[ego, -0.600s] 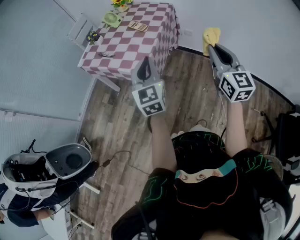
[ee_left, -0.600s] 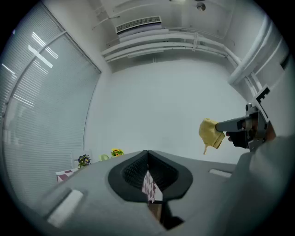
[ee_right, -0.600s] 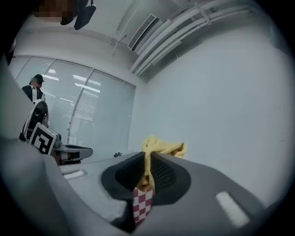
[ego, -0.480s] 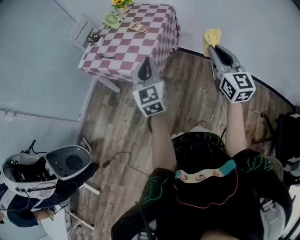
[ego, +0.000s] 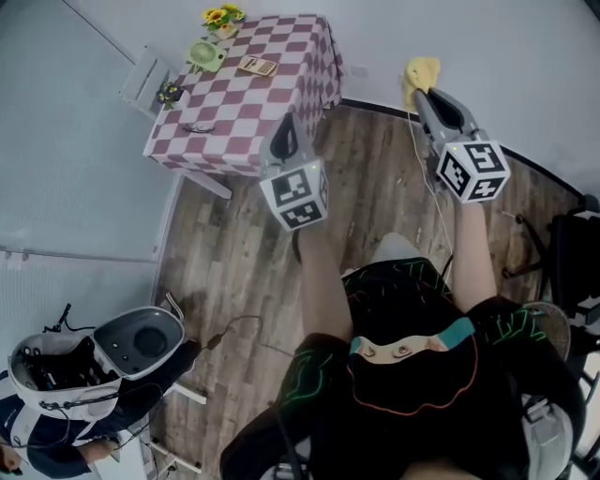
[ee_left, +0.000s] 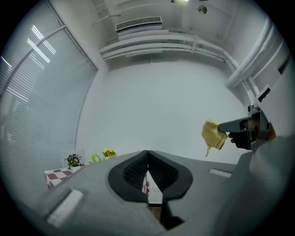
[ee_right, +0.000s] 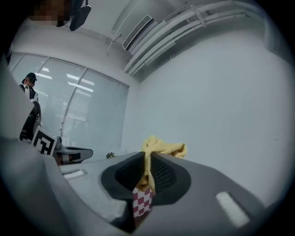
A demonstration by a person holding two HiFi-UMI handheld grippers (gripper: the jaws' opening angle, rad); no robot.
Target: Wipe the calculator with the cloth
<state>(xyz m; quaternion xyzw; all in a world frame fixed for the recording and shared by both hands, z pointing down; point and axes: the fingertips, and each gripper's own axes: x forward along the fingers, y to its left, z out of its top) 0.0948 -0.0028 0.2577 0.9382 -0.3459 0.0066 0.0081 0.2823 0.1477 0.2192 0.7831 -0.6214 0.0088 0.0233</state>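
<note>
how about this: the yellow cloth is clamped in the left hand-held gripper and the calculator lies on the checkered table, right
Wrong gripper: the right gripper view shows the yellow cloth clamped in the right hand-held gripper; the left hand-held gripper is shut on nothing. The calculator does lie on the checkered table.

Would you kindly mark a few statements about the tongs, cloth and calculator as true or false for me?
1. The right tongs clamp the yellow cloth. True.
2. The left tongs grip the calculator. False: they are shut on nothing; the calculator lies on the checkered table.
3. The cloth touches the calculator. False: it is held in the air, well away from the table.
4. Sunflowers stand at the table's far corner. True.
</note>
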